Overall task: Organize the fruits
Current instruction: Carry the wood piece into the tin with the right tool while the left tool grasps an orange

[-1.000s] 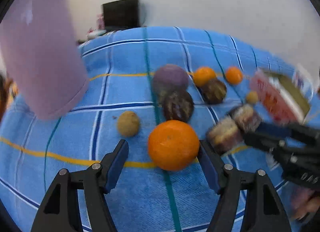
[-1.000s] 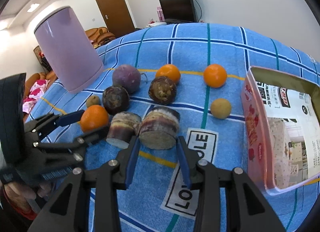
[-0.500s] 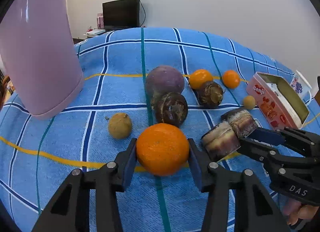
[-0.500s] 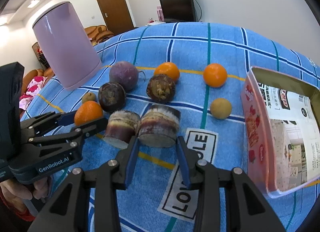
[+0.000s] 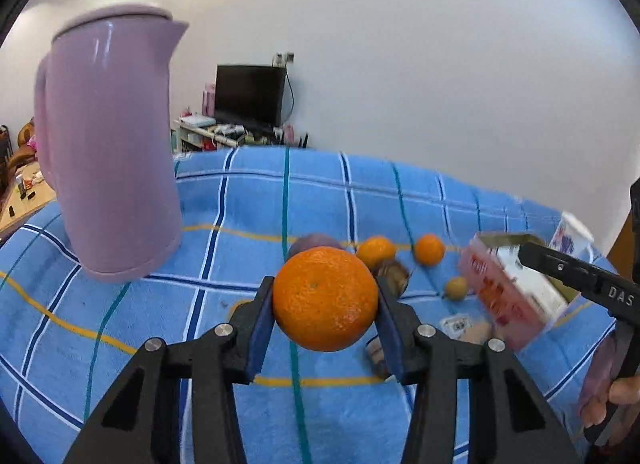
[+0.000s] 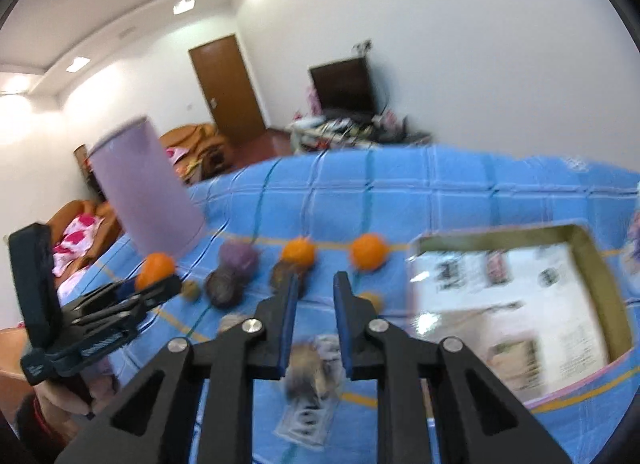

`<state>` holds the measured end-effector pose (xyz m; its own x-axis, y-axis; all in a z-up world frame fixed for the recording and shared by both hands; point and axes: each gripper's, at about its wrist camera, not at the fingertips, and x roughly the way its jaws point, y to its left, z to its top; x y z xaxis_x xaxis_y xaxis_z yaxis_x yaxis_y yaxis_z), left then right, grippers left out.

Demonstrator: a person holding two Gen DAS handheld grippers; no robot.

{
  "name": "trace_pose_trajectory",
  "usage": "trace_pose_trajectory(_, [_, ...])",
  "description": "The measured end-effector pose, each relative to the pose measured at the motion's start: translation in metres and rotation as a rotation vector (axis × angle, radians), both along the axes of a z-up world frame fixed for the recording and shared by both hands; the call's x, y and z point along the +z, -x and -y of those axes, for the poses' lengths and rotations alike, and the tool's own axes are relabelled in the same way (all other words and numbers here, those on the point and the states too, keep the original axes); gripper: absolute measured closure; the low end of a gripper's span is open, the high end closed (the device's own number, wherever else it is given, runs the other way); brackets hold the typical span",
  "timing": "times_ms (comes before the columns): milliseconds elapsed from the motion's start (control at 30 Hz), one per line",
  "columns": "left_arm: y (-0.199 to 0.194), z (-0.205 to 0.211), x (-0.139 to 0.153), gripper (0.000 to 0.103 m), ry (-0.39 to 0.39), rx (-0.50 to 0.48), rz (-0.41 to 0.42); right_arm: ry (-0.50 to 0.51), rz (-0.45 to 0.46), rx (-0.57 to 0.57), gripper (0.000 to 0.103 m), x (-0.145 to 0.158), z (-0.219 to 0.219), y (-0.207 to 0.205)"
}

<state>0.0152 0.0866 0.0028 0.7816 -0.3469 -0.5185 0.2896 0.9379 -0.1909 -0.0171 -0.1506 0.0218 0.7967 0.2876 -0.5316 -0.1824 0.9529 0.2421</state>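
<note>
A: Left gripper [image 5: 324,284]?

B: Jaws have just closed on the orange [image 5: 325,298]. Pads press both its sides, and it hangs off the cloth [image 5: 240,203], over the near middle.

A: Right gripper [image 6: 316,280]?

B: Clenched about as tight as it goes, with nothing between the tips. A brown chunk [image 6: 314,368] shows under the jaws, smeared like the cloth around it. My reading is that it lies on the cloth, not gripped. Too blurred to swear to.

A: Other fruit?

B: Two small oranges [image 5: 376,250] [image 5: 429,250] sit in a row toward the far edge, with dark round fruit just in front of them, partly hidden. A small tan one [image 5: 456,287] lies near the box [image 5: 504,292]. The box stands open at the right edge. No fruit is visible in it, though the view is blurred. The jug [image 5: 108,151] stands upright at the left edge.

A: Step in hand?

B: Early sorting, I judge: one orange picked, none placed yet.

A: Next move?

B: Probably carry the orange right, over the box rim, lower it and then let go. The right gripper crosses in front of the box, so it needs to clear out. If the chunk did slip, the right jaws must open wide and regrip it at mid-body.
</note>
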Motion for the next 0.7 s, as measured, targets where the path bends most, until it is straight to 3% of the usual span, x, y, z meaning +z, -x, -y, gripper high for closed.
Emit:
trace_pose_trajectory(100, [-0.003,0.007,-0.002,0.054,-0.011,0.003,-0.002,-0.034,-0.019,-0.036,0.081,-0.003,0.024,-0.003])
trace_pose_trajectory(200, [-0.004,0.011,-0.005,0.054,-0.022,-0.003,-0.015,-0.174,-0.051,0.038,0.078,-0.006,0.037,-0.005])
trace_pose_trajectory(233, [-0.003,0.011,-0.005,0.054,-0.028,-0.001,-0.012,-0.196,-0.049,0.07,0.072,-0.005,0.034,-0.002])
trace_pose_trajectory(300, [-0.003,0.01,-0.006,0.054,-0.042,0.008,-0.006,-0.186,-0.041,0.132,0.038,-0.003,0.021,0.009])
trace_pose_trajectory(333, [-0.002,0.01,-0.006,0.054,-0.045,0.01,-0.006,-0.16,-0.033,0.155,0.011,-0.003,0.011,0.018])
trace_pose_trajectory(367, [-0.002,0.009,-0.006,0.054,-0.046,0.011,-0.009,-0.121,-0.021,0.173,0.0,-0.004,0.001,0.027])
trace_pose_trajectory(500, [0.0,0.009,-0.004,0.054,-0.037,0.003,0.002,0.101,-0.044,0.204,0.008,-0.018,-0.035,0.042])
trace_pose_trajectory(567, [0.004,0.01,-0.003,0.054,-0.043,0.001,0.018,0.181,-0.108,0.2,0.031,-0.034,-0.046,0.034])
trace_pose_trajectory(633, [0.006,0.011,-0.003,0.054,-0.059,0.001,0.029,0.208,-0.173,0.177,0.035,-0.05,-0.045,0.03])
trace_pose_trajectory(700, [0.006,0.012,-0.003,0.054,-0.058,-0.002,0.028,0.275,-0.172,0.138,0.041,-0.054,-0.047,0.024])
